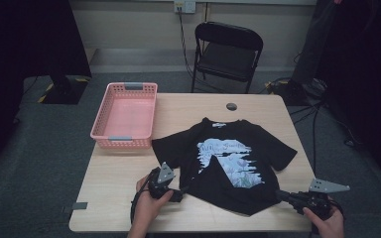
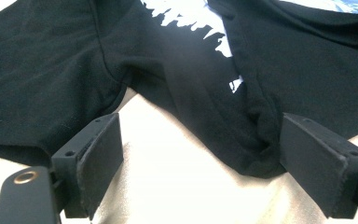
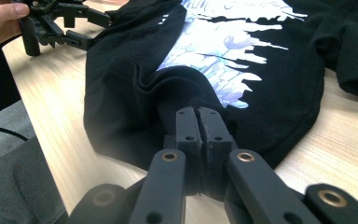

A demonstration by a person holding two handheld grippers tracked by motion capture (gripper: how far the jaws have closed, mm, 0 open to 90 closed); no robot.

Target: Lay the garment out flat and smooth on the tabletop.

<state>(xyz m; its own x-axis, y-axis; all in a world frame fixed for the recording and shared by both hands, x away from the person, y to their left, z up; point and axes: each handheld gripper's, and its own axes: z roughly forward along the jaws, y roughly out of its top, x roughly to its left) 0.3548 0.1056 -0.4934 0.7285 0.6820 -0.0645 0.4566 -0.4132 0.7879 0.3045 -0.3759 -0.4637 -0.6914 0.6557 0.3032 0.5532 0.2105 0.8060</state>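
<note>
One black T-shirt (image 1: 228, 158) on table (image 1: 188, 111), right gripper (image 3: 198, 123) pinching hem, left gripper (image 2: 200, 154) open.

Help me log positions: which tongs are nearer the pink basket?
Left. The left tongs sit at the T-shirt's near-left edge, below the pink basket; the right tongs pinch the hem at the table's opposite side.

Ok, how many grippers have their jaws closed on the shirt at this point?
1. The right gripper is shut on the black shirt at its near hem. The left gripper stands open at the shirt's left edge, a bunched fold beside one jaw, not pinched.
</note>
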